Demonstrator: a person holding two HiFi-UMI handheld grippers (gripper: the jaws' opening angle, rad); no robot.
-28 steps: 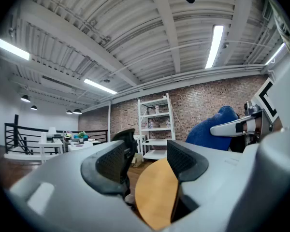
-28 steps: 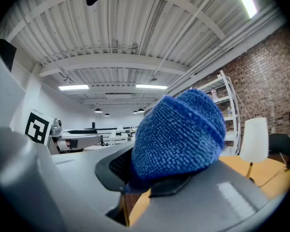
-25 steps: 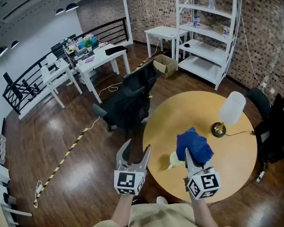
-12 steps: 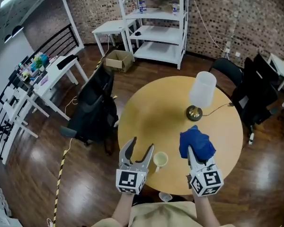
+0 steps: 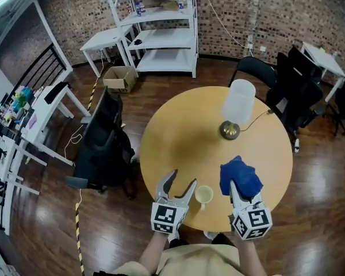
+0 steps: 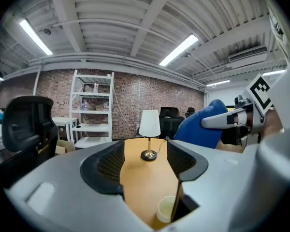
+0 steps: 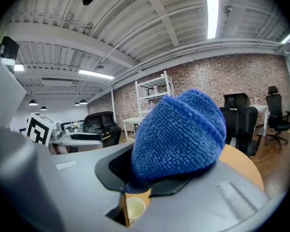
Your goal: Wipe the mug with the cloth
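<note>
A pale yellow mug (image 5: 204, 195) stands upright near the front edge of the round wooden table (image 5: 178, 137). In the head view my left gripper (image 5: 180, 186) is just left of the mug, jaws open and empty. In the left gripper view the mug (image 6: 165, 209) shows low, by the right jaw. My right gripper (image 5: 237, 184) is shut on a bunched blue cloth (image 5: 240, 176), to the right of the mug and over the table. The cloth (image 7: 179, 139) fills the right gripper view and hides the jaw tips; the mug (image 7: 134, 208) shows below it.
A table lamp (image 5: 234, 109) with a white shade and brass base stands at the table's far side, its cord running right. A black office chair (image 5: 103, 148) stands left of the table. White shelving (image 5: 161, 27) is behind, and more chairs (image 5: 299, 91) are at the right.
Both grippers have come down and in over the table's front edge. The left one has moved right, up beside the mug. The cloth stays in the right gripper's hold.
</note>
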